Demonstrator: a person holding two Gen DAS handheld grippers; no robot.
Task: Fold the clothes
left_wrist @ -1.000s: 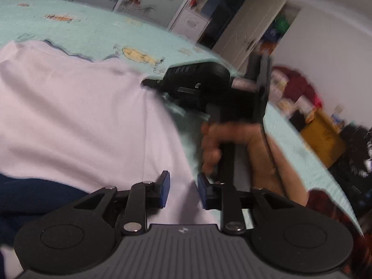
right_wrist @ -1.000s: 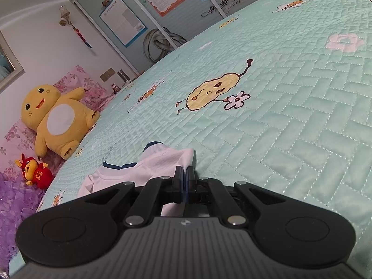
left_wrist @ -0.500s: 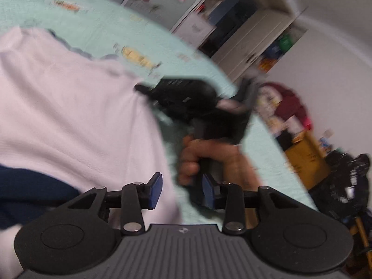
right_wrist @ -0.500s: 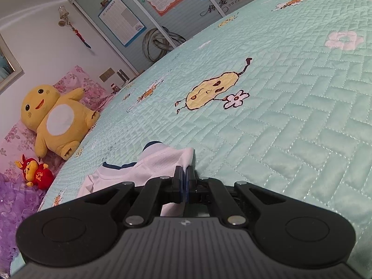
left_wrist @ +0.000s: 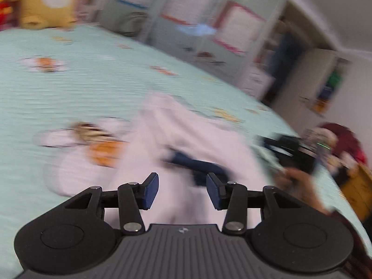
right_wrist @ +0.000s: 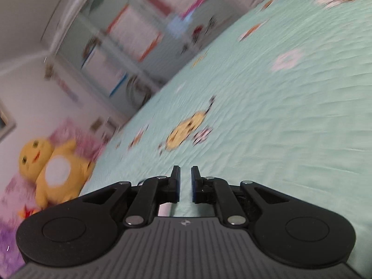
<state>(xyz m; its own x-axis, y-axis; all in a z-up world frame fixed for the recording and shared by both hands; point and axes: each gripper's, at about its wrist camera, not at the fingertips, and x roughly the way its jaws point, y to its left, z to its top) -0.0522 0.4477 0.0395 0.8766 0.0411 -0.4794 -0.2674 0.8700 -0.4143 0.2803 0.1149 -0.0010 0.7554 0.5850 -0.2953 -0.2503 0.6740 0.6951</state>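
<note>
Two grippers are seen, both blurred by motion. Left gripper (left_wrist: 182, 190): fingers spread wide, nothing held, poised over the white garment (left_wrist: 186, 134), which lies rumpled on the mint quilted bed (left_wrist: 69, 88) with a navy trim patch (left_wrist: 200, 165) showing. Right gripper (right_wrist: 185, 183): fingers parted by a narrow gap, nothing held, only bedspread beyond. Yellow plush toy (right_wrist: 53, 160) is noted at the bed's far edge.

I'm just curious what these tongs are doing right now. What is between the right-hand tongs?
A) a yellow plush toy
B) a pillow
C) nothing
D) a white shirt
C: the right tongs stand slightly apart, with only the mint bedspread visible through the gap.
</note>
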